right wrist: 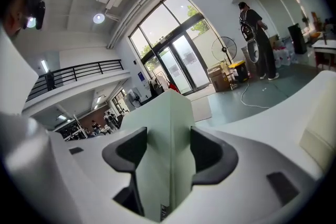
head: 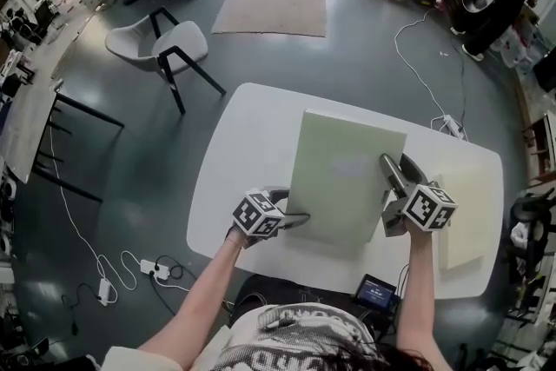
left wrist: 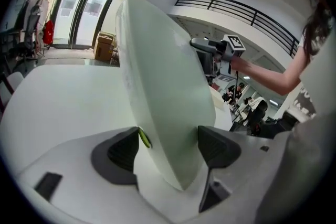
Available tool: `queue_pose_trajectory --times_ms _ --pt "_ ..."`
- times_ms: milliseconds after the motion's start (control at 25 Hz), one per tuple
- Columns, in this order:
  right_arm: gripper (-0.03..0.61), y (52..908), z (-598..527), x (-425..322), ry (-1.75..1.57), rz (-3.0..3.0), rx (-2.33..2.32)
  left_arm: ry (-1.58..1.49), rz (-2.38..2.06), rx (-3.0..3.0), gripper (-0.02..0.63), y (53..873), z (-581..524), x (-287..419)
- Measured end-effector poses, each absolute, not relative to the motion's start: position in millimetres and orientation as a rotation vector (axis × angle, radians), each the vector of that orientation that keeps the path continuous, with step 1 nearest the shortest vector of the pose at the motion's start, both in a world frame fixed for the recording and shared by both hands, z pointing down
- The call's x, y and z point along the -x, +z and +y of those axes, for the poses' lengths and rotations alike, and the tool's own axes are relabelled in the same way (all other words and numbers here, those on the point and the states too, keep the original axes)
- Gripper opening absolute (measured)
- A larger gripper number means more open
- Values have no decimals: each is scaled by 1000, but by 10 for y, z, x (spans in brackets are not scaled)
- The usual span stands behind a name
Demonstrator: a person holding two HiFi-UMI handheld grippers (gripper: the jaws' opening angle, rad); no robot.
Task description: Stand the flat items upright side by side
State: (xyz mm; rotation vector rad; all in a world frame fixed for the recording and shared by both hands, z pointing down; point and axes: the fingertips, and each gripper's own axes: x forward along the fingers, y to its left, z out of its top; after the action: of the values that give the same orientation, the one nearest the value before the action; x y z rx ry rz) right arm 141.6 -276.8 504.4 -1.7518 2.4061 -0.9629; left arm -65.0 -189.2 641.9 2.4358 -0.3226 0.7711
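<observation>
A large pale green flat board (head: 347, 178) stands tilted on the white table (head: 243, 135), held from both sides. My left gripper (head: 295, 217) grips its lower left corner; in the left gripper view the board (left wrist: 163, 86) runs between the two pads of that gripper (left wrist: 168, 147). My right gripper (head: 391, 165) holds the board's right edge, and in the right gripper view that gripper's (right wrist: 169, 147) pads sit against both faces of the board (right wrist: 168, 134). A second flat item, pale cream (head: 469, 213), lies flat on the table at the right.
A small device with a screen (head: 375, 291) sits at the table's near edge. A power strip (head: 452, 126) and cable lie past the far right corner. A white chair (head: 161, 43) and a rug (head: 274, 3) are on the floor beyond.
</observation>
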Motion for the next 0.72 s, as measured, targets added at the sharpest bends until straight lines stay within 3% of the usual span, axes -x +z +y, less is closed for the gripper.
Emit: queue_pose_trajectory --times_ms 720 --pt "252 4488 -2427 -1379 -739 2464 1752 1056 -485 -2668 356 6296 -2545 554"
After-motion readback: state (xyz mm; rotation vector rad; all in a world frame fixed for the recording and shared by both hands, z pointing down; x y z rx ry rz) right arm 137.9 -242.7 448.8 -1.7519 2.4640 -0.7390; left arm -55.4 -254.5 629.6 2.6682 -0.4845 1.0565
